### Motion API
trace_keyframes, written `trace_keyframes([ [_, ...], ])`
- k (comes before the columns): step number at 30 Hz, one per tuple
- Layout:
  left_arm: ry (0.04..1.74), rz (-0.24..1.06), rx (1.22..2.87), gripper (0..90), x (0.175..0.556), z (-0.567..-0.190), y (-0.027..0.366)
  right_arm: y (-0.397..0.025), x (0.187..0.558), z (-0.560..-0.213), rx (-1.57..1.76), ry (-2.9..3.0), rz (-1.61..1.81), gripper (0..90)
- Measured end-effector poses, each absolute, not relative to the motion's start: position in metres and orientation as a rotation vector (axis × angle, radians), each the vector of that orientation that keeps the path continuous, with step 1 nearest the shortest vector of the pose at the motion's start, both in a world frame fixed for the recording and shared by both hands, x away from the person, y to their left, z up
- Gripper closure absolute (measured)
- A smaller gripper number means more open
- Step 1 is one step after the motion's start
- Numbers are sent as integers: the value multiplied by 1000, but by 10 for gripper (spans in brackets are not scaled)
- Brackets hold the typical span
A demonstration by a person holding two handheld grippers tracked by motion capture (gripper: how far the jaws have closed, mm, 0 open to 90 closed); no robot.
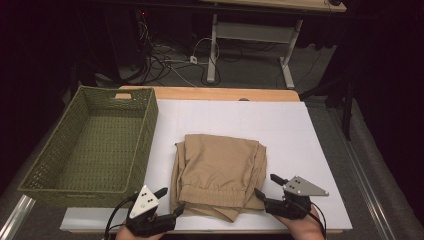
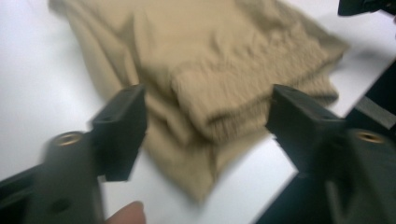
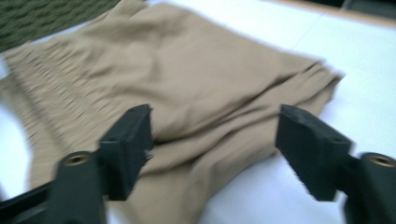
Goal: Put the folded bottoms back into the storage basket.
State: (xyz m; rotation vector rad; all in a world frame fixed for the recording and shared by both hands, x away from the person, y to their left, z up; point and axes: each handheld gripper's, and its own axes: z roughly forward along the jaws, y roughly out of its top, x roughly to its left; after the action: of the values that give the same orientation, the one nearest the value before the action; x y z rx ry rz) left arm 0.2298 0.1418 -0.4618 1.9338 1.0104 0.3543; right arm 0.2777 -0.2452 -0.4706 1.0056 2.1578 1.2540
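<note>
Flanking the folded tan fabric garment point(image 1: 218, 175), I hold both hand-held grippers released; green woven basket point(image 1: 60, 192) awaits loading.

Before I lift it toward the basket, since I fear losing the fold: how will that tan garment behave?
Likely floppy: the folded tan garment lies in soft layers with wrinkles, so lifted edges would probably sag. It looks light, thin cloth. Both open claws, left and right, flank its near edge; gripping both corners may keep the fold.
</note>
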Motion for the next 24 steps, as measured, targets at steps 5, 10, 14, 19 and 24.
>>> trace_keyframes([
  [5, 1022, 405, 1922, 59, 259, -449, 131, -257, 302, -463, 1037, 2045, 1263, 114],
  [10, 1089, 334, 1950, 0, 275, -471, 133, -267, 304, -480, 1059, 1978, 1246, 1],
  [14, 1089, 307, 1951, 0, 278, -476, 135, -273, 301, -483, 1088, 1994, 1257, 1],
  [19, 1086, 308, 1941, 0, 280, -472, 136, -275, 300, -487, 1086, 2004, 1225, 1],
  [24, 1105, 297, 1950, 0, 277, -474, 137, -274, 294, -489, 1088, 2015, 1210, 1],
])
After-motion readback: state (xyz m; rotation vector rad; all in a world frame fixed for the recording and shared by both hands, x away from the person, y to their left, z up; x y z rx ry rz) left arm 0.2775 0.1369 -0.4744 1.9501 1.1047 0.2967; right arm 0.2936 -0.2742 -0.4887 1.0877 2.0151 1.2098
